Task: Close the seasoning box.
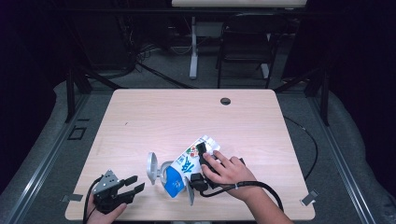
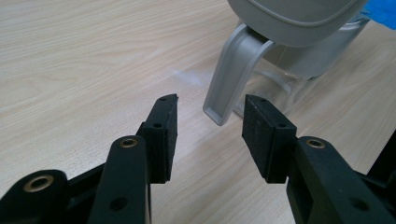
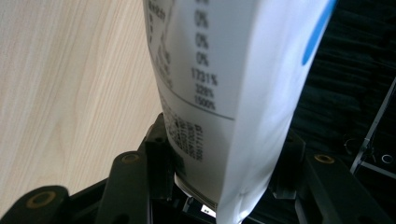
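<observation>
Pale wood counter (image 1: 163, 116) lies bare across its far half and left side in the high view; everything sits near the near edge. A white and blue carton (image 1: 187, 165) tilts over a clear pitcher (image 1: 156, 168) with a grey lid, the right claw (image 1: 201, 161) at the carton's upper part. The left claw (image 1: 133, 183) sits left of the pitcher, jaws apart.

Left claw view: the spread jaws face the pitcher's grey handle (image 2: 229, 79), not touching.

Right claw view: both jaws are clamped on the carton (image 3: 224, 84).
</observation>
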The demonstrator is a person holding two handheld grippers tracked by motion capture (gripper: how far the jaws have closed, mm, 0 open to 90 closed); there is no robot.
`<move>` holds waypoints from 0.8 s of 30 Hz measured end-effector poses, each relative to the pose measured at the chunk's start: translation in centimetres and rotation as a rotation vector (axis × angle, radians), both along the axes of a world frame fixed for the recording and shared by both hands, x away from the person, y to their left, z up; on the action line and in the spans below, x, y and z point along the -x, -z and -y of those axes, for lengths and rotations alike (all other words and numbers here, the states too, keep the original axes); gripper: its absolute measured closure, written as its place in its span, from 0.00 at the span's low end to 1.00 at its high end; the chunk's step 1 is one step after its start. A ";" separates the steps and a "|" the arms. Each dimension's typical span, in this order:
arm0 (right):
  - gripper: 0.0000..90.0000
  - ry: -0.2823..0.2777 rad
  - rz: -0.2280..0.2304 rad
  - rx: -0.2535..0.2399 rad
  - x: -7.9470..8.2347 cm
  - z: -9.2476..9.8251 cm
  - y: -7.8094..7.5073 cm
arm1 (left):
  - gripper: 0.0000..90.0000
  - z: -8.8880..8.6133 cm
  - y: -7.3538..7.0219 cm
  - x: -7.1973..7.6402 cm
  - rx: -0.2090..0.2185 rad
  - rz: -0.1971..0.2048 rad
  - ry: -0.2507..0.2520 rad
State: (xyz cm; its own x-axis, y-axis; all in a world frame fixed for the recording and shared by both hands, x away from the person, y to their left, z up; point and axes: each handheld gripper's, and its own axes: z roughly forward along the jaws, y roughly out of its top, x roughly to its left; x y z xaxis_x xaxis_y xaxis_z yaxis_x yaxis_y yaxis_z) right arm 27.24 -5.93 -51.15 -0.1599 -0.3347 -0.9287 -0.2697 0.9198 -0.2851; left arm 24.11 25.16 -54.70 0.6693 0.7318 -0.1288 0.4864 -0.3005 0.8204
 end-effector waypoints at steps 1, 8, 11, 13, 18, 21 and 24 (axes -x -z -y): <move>0.59 0.010 0.010 0.018 0.1 -0.1 -0.1 | 0.62 0.0 0.0 0.0 0.000 -0.002 -0.001; 0.60 0.003 0.010 0.011 0.0 -0.2 -0.1 | 0.62 -0.1 0.1 0.1 0.009 0.004 -0.004; 0.60 0.003 0.010 0.015 0.0 -0.2 -0.1 | 0.62 -0.1 0.2 0.1 0.011 0.004 -0.002; 0.60 0.001 0.011 0.022 0.0 -0.2 -0.1 | 0.62 0.0 0.2 0.1 0.010 0.006 -0.002; 0.60 0.005 0.007 0.019 0.0 -0.3 -0.2 | 0.62 0.0 0.1 0.1 0.010 0.007 -0.001; 0.60 0.006 0.005 0.015 0.0 -0.2 -0.1 | 0.62 -0.1 0.1 0.1 0.012 0.003 -0.002; 0.61 0.007 0.009 0.016 0.0 -0.2 -0.1 | 0.62 -0.1 0.1 0.1 0.010 0.002 -0.006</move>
State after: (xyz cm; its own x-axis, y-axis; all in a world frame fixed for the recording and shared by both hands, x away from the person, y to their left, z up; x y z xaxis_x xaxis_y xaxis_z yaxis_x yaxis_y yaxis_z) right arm 27.21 -5.73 -51.04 -0.1543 -0.3486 -0.9245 -0.2607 0.9169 -0.3022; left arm 23.96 25.25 -54.82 0.6653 0.7343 -0.1345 0.4861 -0.2894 0.8246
